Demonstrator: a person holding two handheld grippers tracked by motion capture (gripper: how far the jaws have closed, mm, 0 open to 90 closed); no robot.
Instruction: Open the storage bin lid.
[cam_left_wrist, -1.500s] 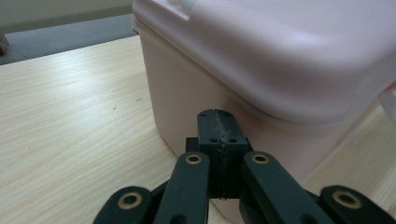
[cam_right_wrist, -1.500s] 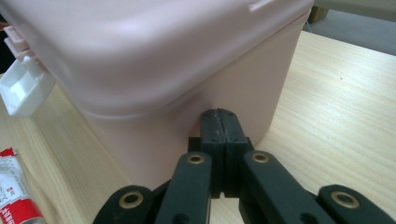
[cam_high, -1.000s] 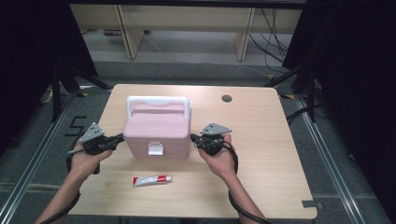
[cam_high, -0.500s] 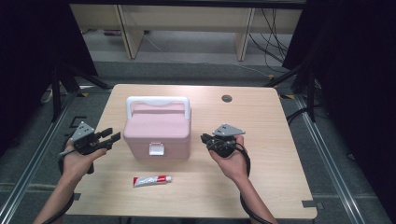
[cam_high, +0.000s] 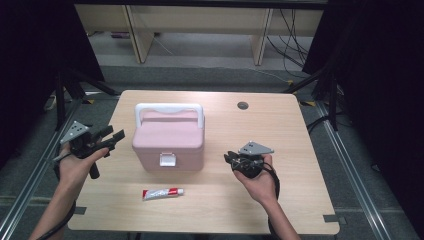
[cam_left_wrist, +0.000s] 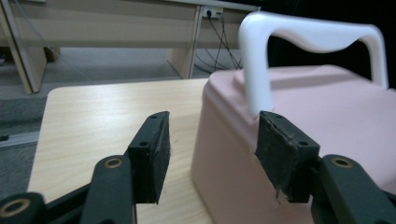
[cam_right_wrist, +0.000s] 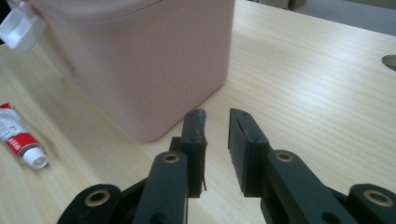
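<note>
Both claws just let go of the pink box (cam_high: 169, 145): left claw (cam_high: 111, 138) wide, right claw (cam_high: 231, 159) narrow, both empty, box set on table (cam_high: 280, 130).

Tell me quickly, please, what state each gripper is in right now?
Left gripper: open, jaws just opening, holding nothing, beside the pink box.
Right gripper: open, jaws just opening, holding nothing.

Right gripper beside the pink box

The right gripper (cam_right_wrist: 217, 116) is seen with its two black jaws a narrow gap apart, having just been opening, with nothing between them. A pale pink plastic box (cam_right_wrist: 140, 60) stands just ahead on the light wooden table (cam_right_wrist: 317, 88); a red-and-white tube with a white cap (cam_right_wrist: 18, 137) lies at the left.
</note>
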